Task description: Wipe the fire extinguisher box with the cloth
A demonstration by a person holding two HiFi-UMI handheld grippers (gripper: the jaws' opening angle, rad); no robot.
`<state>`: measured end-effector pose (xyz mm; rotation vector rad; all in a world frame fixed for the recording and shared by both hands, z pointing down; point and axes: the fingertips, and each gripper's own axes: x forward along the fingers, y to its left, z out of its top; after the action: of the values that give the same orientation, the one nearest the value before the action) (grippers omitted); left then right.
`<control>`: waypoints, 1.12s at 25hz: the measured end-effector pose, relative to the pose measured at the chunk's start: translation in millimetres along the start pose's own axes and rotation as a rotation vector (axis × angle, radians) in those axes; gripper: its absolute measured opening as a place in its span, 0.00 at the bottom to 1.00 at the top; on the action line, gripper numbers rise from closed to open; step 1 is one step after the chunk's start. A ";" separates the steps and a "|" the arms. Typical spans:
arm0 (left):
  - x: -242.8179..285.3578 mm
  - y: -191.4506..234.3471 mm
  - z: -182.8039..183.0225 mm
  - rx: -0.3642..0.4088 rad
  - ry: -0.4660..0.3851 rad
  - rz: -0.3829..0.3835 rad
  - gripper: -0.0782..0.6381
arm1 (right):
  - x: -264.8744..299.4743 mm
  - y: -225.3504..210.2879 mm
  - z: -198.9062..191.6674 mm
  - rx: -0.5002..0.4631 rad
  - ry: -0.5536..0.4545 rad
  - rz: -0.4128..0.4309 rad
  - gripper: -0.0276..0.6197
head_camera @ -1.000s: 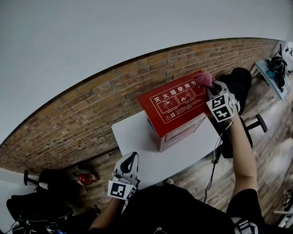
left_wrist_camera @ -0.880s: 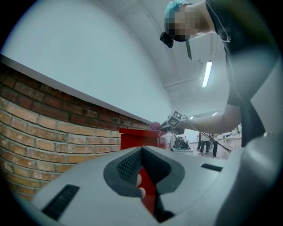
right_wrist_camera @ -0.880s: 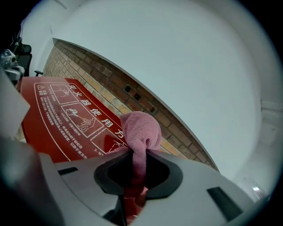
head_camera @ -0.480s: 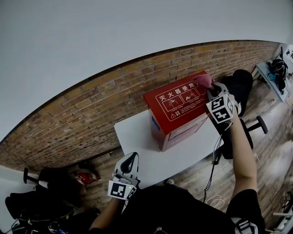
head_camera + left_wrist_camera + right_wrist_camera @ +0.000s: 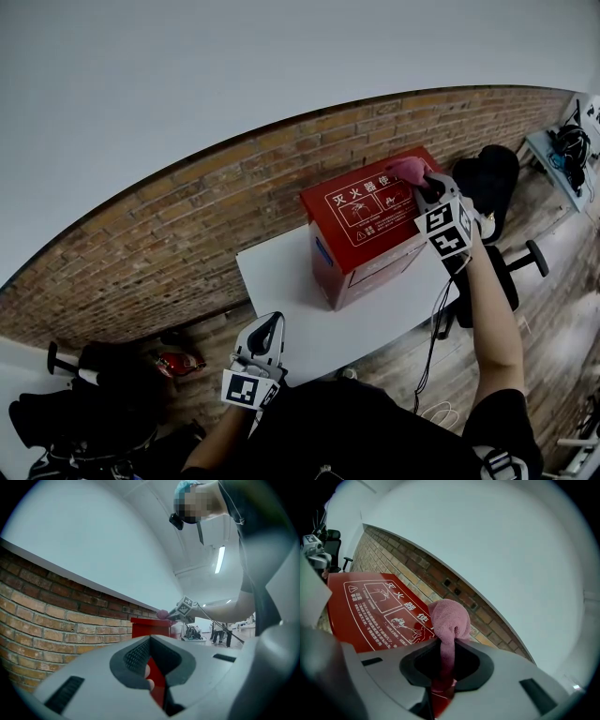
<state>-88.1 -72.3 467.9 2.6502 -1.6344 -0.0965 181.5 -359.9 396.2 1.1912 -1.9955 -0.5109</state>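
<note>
The left gripper (image 5: pixel 265 330) hangs idle by the near edge of the worktop (image 5: pixel 281 281), its jaws seemingly closed on nothing. Farther on, the right gripper (image 5: pixel 427 187) has its jaws clamped on the pink cloth (image 5: pixel 409 170), pressing it onto the far right corner of the top of the red fire extinguisher box (image 5: pixel 370 211). Wiping looks under way on the top; the front and side faces are probably left.

Pale grey left tongs (image 5: pixel 265 325) and right tongs (image 5: pixel 428 185) bear black-and-white marker cubes (image 5: pixel 443 231)

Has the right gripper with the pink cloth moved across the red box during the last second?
Yes. The right gripper has carried the cloth leftward, from the right corner of the box onto its printed top.
</note>
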 end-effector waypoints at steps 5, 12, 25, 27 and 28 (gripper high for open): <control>-1.3 2.5 -0.1 0.004 0.002 -0.005 0.18 | -3.0 10.1 8.8 0.002 -0.015 0.016 0.15; -0.8 5.8 0.6 0.001 -0.001 -0.012 0.18 | -6.5 25.5 19.4 -0.001 -0.026 0.043 0.15; -4.4 15.7 1.7 -0.003 -0.002 -0.021 0.18 | -9.9 37.7 30.1 0.009 -0.025 0.053 0.15; -4.3 17.1 1.5 -0.003 -0.003 -0.023 0.18 | -10.0 40.2 32.3 0.010 -0.026 0.056 0.15; -4.2 17.6 1.4 -0.002 -0.004 -0.025 0.18 | -10.0 41.5 33.6 0.009 -0.027 0.057 0.15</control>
<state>-105.9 -76.4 467.6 2.6713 -1.6011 -0.1049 134.9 -332.1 397.9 1.1347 -2.0503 -0.4921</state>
